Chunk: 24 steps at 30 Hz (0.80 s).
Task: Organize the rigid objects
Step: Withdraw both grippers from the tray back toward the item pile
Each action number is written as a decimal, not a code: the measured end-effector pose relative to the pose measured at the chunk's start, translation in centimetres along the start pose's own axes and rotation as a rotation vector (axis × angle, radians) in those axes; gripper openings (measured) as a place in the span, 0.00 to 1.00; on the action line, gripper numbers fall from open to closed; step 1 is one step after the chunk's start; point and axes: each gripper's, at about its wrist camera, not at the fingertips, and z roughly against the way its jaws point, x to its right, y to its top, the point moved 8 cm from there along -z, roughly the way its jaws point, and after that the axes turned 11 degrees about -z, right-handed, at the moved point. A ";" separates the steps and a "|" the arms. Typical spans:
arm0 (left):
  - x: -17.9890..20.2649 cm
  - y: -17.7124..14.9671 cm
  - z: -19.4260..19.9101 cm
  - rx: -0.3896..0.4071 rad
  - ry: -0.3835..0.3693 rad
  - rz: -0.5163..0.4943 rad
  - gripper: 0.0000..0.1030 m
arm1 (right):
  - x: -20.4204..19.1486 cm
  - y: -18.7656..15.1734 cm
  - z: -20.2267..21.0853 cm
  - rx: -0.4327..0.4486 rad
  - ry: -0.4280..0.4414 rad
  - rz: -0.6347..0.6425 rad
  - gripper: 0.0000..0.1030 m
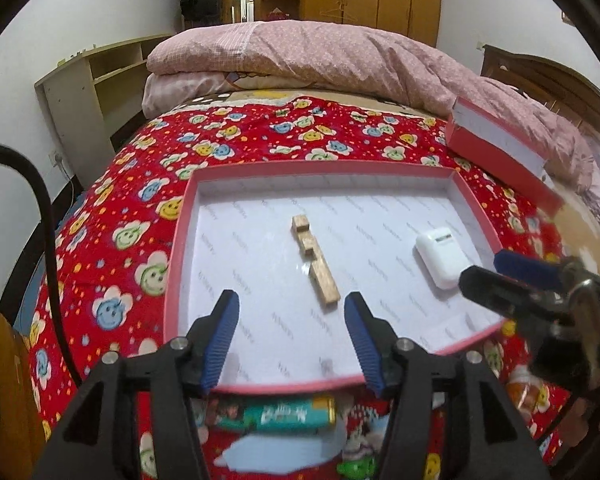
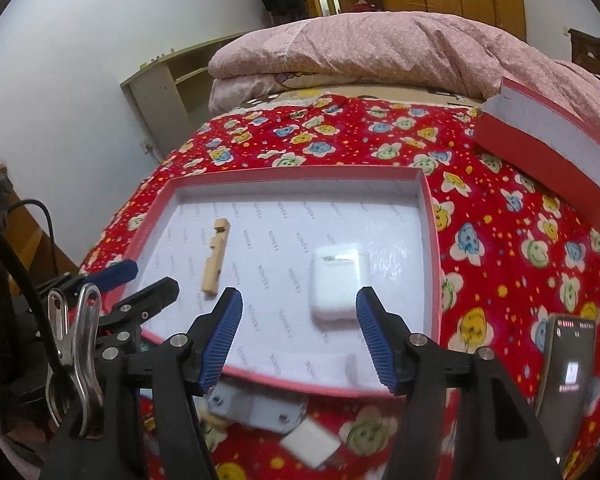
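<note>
A shallow pink-rimmed box (image 1: 180, 216) (image 2: 432, 216) with a white printed floor lies on the red bedspread. Inside it lie a notched wooden piece (image 1: 315, 262) (image 2: 215, 256) and a white earbud case (image 1: 440, 258) (image 2: 338, 282). My left gripper (image 1: 291, 304) stands open above the box's near edge, the wooden piece just beyond and between its blue fingertips, not touched. My right gripper (image 2: 299, 300) is open too, the white case just ahead of its right finger, clear of the pads. Each gripper shows at the other view's edge.
The box lid (image 1: 500, 152) (image 2: 552, 156) leans on the folded pink quilt (image 1: 300, 56) at the back right. In front of the box lie a green cylinder (image 1: 284, 416), a grey plate (image 2: 260, 408), a white block (image 2: 312, 448) and a phone (image 2: 566, 372).
</note>
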 end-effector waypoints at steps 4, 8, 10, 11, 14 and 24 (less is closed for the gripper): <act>0.1 -0.8 1.3 0.003 -0.006 0.000 0.56 | -0.2 -0.9 1.4 0.009 -0.001 -0.003 0.59; 0.3 -1.6 2.4 0.003 -0.013 -0.010 0.58 | -0.4 -1.8 2.5 0.008 -0.004 -0.009 0.59; 0.5 -2.0 2.9 0.005 -0.017 -0.012 0.59 | -0.4 -2.4 3.0 0.009 -0.003 -0.010 0.59; 0.6 -2.3 3.1 0.005 -0.018 -0.013 0.59 | -0.5 -2.8 3.3 0.009 -0.006 -0.008 0.59; 1.0 -3.2 3.7 -0.001 -0.030 -0.011 0.59 | -0.5 -3.6 3.9 0.005 -0.008 -0.006 0.59; 0.7 -6.1 5.0 -0.020 -0.038 0.010 0.59 | -0.3 -6.7 4.8 -0.024 -0.010 -0.019 0.59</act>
